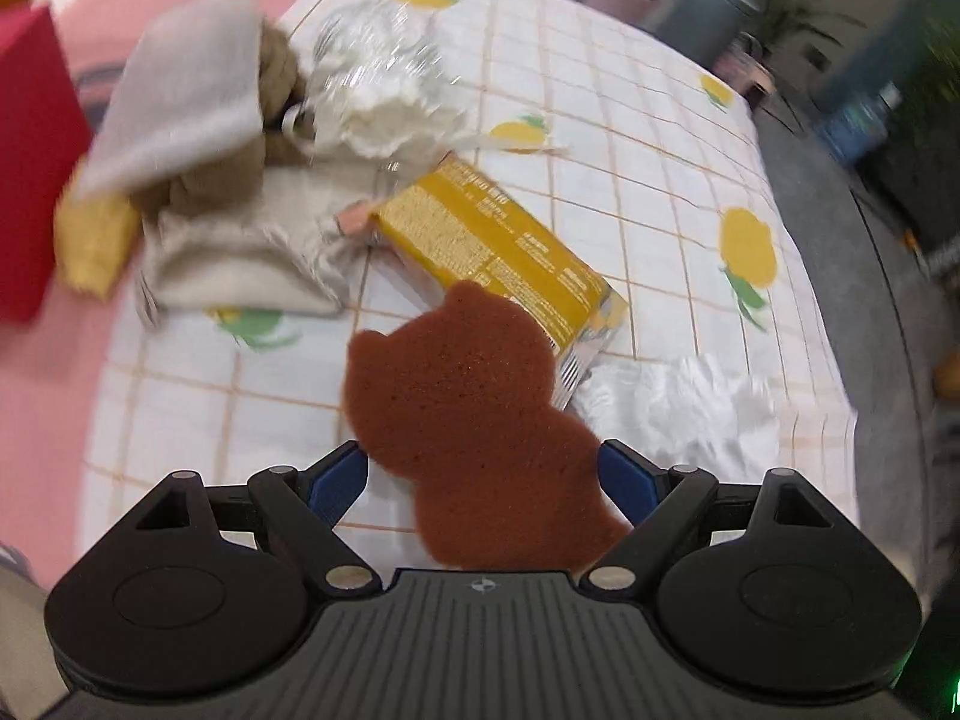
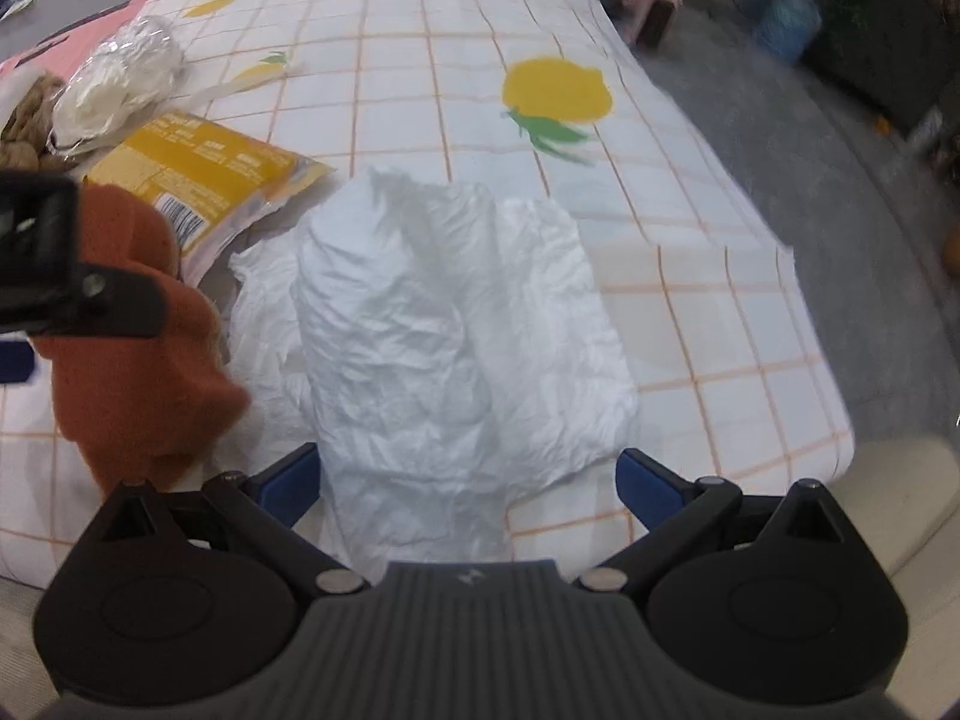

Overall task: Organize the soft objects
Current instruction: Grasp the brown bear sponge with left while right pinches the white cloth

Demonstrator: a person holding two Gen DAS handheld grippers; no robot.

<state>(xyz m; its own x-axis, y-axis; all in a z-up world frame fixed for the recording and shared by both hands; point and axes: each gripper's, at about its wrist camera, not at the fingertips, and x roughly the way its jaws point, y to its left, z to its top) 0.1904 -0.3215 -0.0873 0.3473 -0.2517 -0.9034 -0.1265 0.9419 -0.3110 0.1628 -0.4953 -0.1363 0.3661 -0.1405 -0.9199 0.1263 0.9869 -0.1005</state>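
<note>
My left gripper (image 1: 480,471) is shut on a brown bear-shaped sponge (image 1: 468,414) and holds it above the checked cloth. The sponge also shows in the right wrist view (image 2: 132,348), with the left gripper's body in front of it. My right gripper (image 2: 468,474) has its blue fingers on both sides of a crumpled white plastic bag (image 2: 444,324), which fills the gap between them. The same white bag shows in the left wrist view (image 1: 678,408) at the right.
A yellow snack packet (image 1: 492,252) lies behind the sponge. Further left is a pile: a beige cloth (image 1: 240,252), a grey towel (image 1: 180,90), a brown plush (image 1: 276,72), a clear bag of white stuffing (image 1: 378,84), a yellow sponge (image 1: 90,246). A red box (image 1: 30,162) stands far left. The table edge (image 2: 810,300) drops off at right.
</note>
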